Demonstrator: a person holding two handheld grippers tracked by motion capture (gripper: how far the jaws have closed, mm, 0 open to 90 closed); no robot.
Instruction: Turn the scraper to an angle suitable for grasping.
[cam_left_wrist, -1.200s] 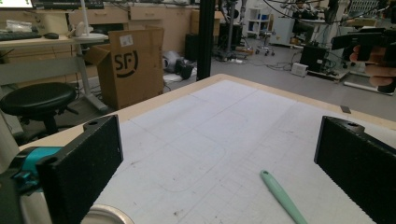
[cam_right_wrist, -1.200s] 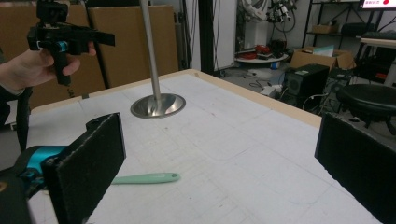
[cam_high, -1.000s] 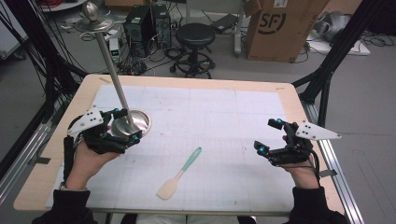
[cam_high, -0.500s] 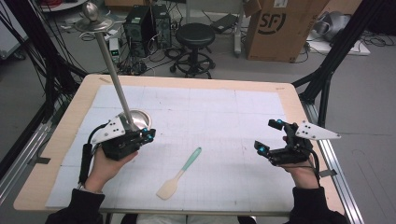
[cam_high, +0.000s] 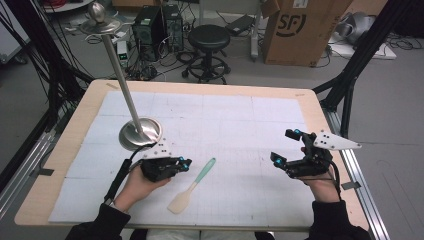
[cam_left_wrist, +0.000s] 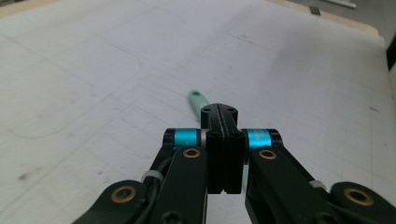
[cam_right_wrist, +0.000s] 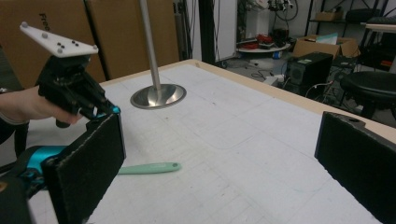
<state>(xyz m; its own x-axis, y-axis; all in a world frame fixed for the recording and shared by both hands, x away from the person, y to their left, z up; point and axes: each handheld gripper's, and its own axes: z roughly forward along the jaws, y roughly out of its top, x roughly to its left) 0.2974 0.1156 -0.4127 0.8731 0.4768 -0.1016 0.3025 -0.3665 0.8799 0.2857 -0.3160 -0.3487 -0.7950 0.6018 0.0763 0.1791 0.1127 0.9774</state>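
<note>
A mint-green spatula (cam_high: 192, 185) with a cream blade lies flat on the white mat near the front middle of the table. My left gripper (cam_high: 187, 164) is low over the mat just left of the spatula's handle, jaws shut together with nothing between them. In the left gripper view the closed tips (cam_left_wrist: 219, 109) cover the near part of the handle (cam_left_wrist: 196, 99). My right gripper (cam_high: 283, 146) hovers at the right side of the table, open wide and empty. The right gripper view looks between its pads (cam_right_wrist: 224, 126) toward the spatula (cam_right_wrist: 149, 168) and the left gripper (cam_right_wrist: 109, 111).
A metal stand with a round base (cam_high: 140, 132) and a tall leaning pole (cam_high: 117, 65) rests on the mat behind the left hand. The wooden table edge (cam_high: 320, 115) frames the mat. A stool (cam_high: 208, 37) and a cardboard box (cam_high: 300, 27) are on the floor beyond.
My left gripper has moved from the stand's base rightward and down toward the spatula's handle, and its jaws have closed. The right gripper has stayed where it was.
</note>
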